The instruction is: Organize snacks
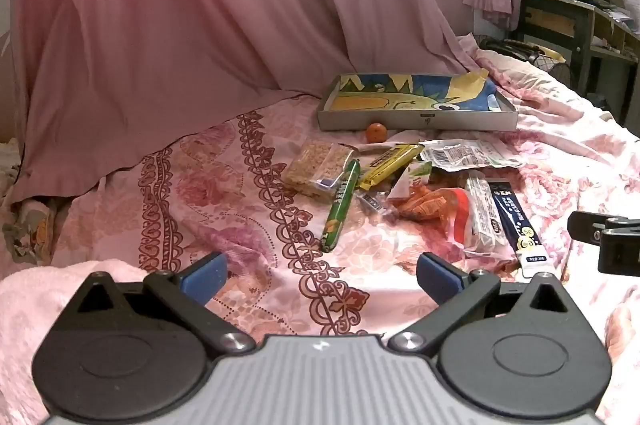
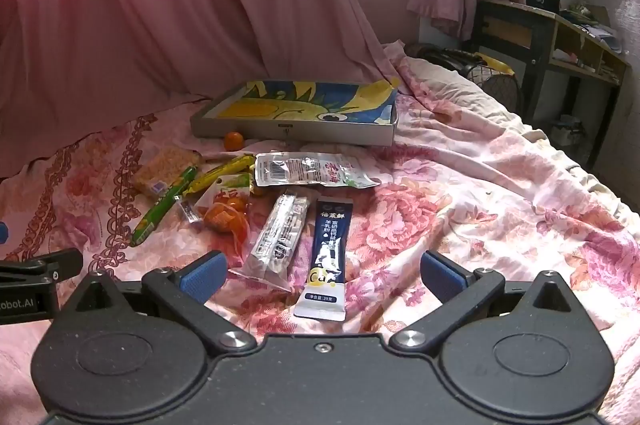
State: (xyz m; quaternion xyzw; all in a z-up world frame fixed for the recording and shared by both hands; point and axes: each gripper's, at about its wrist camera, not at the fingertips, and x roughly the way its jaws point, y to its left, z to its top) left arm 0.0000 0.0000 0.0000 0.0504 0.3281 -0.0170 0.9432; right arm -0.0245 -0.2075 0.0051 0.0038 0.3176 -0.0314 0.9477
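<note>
Left tool (image 1: 322,275): blue pads wide apart, nothing between them, poised over bare bedspread (image 1: 248,225). Right tool (image 2: 322,275): pads equally wide apart, empty, with the lower end of a navy sachet (image 2: 329,257) lying between and just ahead of them on the bed.

Beside the sachet on its left lies a clear wrapped bar (image 2: 278,241). Further left, an orange packet (image 2: 226,215), a green stick (image 2: 166,203), a yellow bar (image 2: 220,173) and a noodle block (image 2: 166,165) overlap in a loose heap. Behind them lies a flat white pouch (image 2: 308,169). A small orange (image 2: 233,140) sits just in front of the box (image 2: 292,133), which stands open and apparently empty at the far side of the bed.

Assessment: sorting has not begun; every snack lies outside the box.

Risks: the soft, creased bedspread may be pinched along with a flat sachet. Overlapping packets could be dragged together. The orange may roll if nudged. The tools sit close together and could collide over the heap.
</note>
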